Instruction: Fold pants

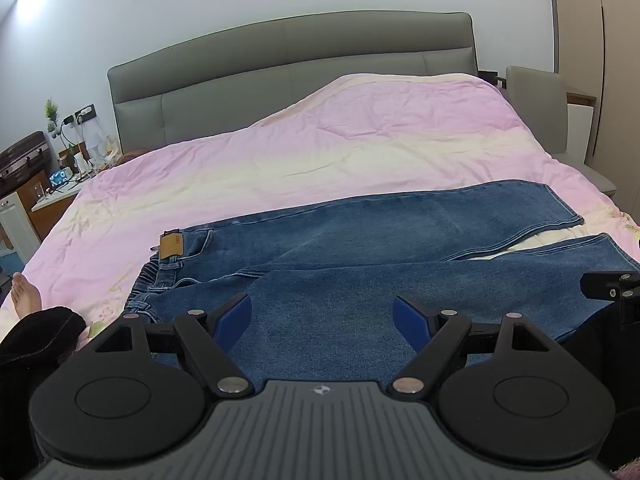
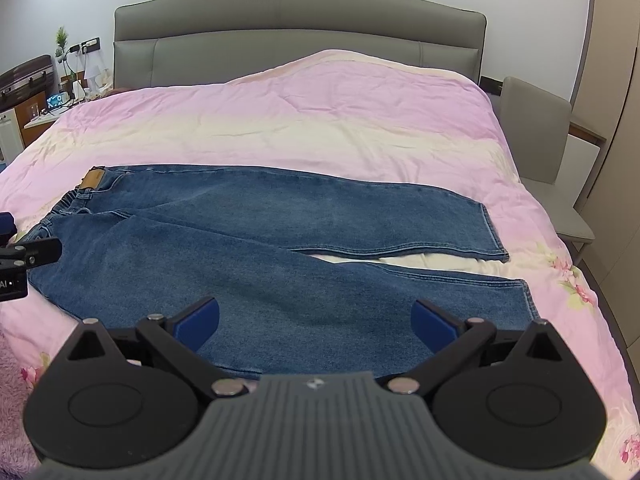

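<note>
Blue jeans (image 1: 360,240) lie flat on a pink bed cover (image 1: 320,148), waistband with a tan patch to the left, two legs spread apart toward the right. They show the same way in the right wrist view (image 2: 280,240). My left gripper (image 1: 322,316) is open and empty, hovering over the near leg close to the seat. My right gripper (image 2: 316,320) is open and empty, over the near leg's lower half near the bed's front edge. The left gripper's body shows at the left edge of the right wrist view (image 2: 24,256).
A grey headboard (image 2: 300,36) stands at the back. A cluttered bedside table (image 1: 60,184) is at the left and a grey chair (image 2: 536,136) at the right. A bare foot (image 1: 24,296) shows at the left edge.
</note>
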### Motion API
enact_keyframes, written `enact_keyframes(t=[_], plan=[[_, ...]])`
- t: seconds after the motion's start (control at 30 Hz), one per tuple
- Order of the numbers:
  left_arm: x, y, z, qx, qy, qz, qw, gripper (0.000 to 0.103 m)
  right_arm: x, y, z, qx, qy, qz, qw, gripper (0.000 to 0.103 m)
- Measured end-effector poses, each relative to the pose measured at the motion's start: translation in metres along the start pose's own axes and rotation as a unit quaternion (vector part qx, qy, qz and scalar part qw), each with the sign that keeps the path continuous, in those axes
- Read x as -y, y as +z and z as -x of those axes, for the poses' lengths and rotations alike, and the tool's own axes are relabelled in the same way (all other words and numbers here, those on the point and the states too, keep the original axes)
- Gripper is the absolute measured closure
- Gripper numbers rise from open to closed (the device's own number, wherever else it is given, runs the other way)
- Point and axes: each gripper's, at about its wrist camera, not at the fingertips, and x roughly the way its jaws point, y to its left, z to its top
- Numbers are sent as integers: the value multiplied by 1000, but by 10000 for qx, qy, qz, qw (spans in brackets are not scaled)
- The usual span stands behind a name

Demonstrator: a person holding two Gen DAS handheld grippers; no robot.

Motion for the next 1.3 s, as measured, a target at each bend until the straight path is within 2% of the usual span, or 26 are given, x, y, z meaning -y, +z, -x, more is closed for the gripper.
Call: enact_keyframes(t=[1.3], plan=[[-4,-1,3,15,-12,-11,10000,9,-4,1,-3,-56,16,105,9999,5]])
